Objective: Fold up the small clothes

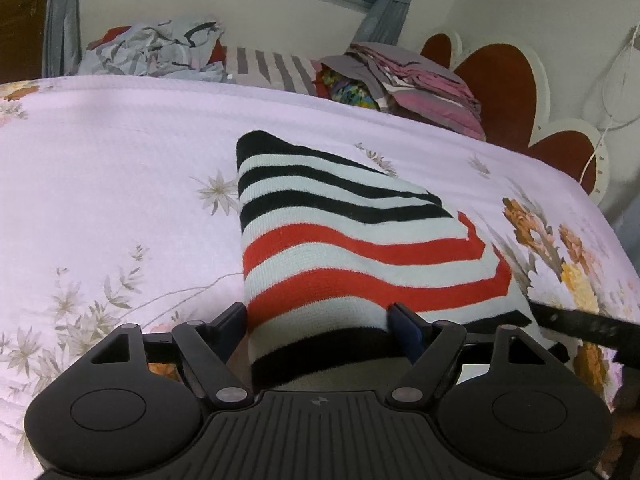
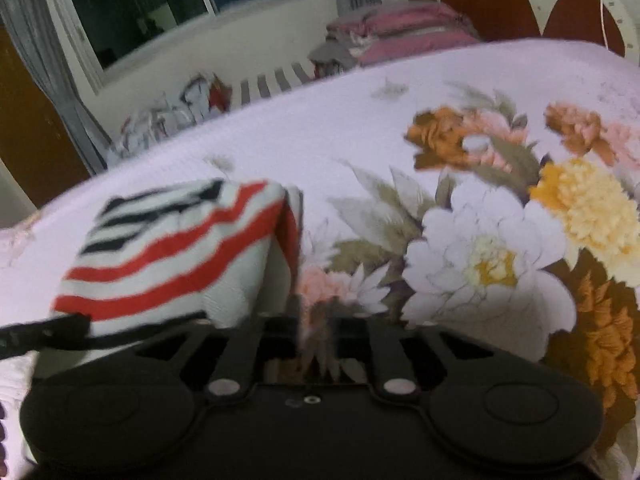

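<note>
Now the bedspread (image 1: 120,152) fills both views, a pale lilac quilted cloth printed with big orange, yellow and white flowers, drawn smooth over the bed. Behind it rises a scalloped white headboard (image 1: 560,128) with rust-red panels, and at the far edge lie a crumpled grey-and-red heap of clothes (image 1: 152,52) and a neater stack of pink and grey folded cloth (image 1: 424,84), both well apart from the action.

On the spread lies the striped garment (image 1: 340,248), a soft knit in white with black bands at the far and near ends and red bands between. It is folded into a rough wedge; its long axis runs away from the left wrist camera, the narrow black-striped end pointing toward the far left, and the stripes cross that axis. A flap along its right edge is turned over, with the stripes bent at an angle.

The left gripper (image 1: 318,314) stands spread wide, its fingers either side of the garment's near edge, the cloth between them but not squeezed. A black strap (image 1: 580,324) crosses the lower right corner.

In the right wrist view the right gripper (image 2: 316,330) has its fingers nearly together over the flowered spread; the picture is blurred, so whether anything is caught between them cannot be told. The garment sits to its left, its near corner lifted into a soft fold.
</note>
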`<action>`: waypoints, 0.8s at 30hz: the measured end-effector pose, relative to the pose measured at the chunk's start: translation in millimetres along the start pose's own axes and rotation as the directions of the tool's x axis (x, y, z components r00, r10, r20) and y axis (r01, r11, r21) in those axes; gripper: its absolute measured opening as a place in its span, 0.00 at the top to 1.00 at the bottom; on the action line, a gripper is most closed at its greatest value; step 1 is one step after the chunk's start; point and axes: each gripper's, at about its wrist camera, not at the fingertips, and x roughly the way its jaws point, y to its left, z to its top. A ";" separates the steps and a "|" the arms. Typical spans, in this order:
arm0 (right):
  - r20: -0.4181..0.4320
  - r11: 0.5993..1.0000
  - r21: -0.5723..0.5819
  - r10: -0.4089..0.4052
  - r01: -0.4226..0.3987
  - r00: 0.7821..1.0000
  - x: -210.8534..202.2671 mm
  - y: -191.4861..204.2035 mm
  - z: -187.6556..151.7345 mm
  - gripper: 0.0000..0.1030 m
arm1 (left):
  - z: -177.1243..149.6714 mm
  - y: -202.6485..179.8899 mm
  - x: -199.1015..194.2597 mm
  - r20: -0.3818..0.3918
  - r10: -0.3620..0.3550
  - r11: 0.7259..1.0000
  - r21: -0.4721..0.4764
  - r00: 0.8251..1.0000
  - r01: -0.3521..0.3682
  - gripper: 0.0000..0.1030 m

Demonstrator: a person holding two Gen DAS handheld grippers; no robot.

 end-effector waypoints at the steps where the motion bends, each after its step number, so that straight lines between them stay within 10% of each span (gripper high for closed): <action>1: 0.010 1.000 -0.003 0.017 -0.017 1.000 -5.8 1.2 2.5 0.76 | -0.6 -1.0 -1.8 -0.002 -0.003 1.000 0.001 1.000 0.003 0.26; 5: 0.047 0.997 -0.001 0.075 -0.076 0.996 -24.8 4.9 8.5 0.53 | -7.2 -2.1 -14.9 -0.003 -0.018 1.000 0.021 1.000 0.018 0.26; 15: -0.064 0.991 -0.029 0.127 -0.129 0.990 -25.0 14.4 -31.6 0.74 | -27.2 7.5 -19.8 -0.012 -0.035 0.999 -0.001 0.999 0.035 0.26; 22: -0.070 0.992 -0.042 0.115 -0.118 0.991 -27.4 16.3 -28.6 0.65 | -21.9 0.6 -21.0 -0.017 -0.015 1.000 0.004 1.000 0.015 0.26; 24: -0.065 0.991 -0.012 0.135 -0.136 0.989 -29.4 13.1 -23.8 0.49 | -19.6 -0.1 -22.2 -0.017 -0.012 1.000 -0.001 1.000 0.012 0.26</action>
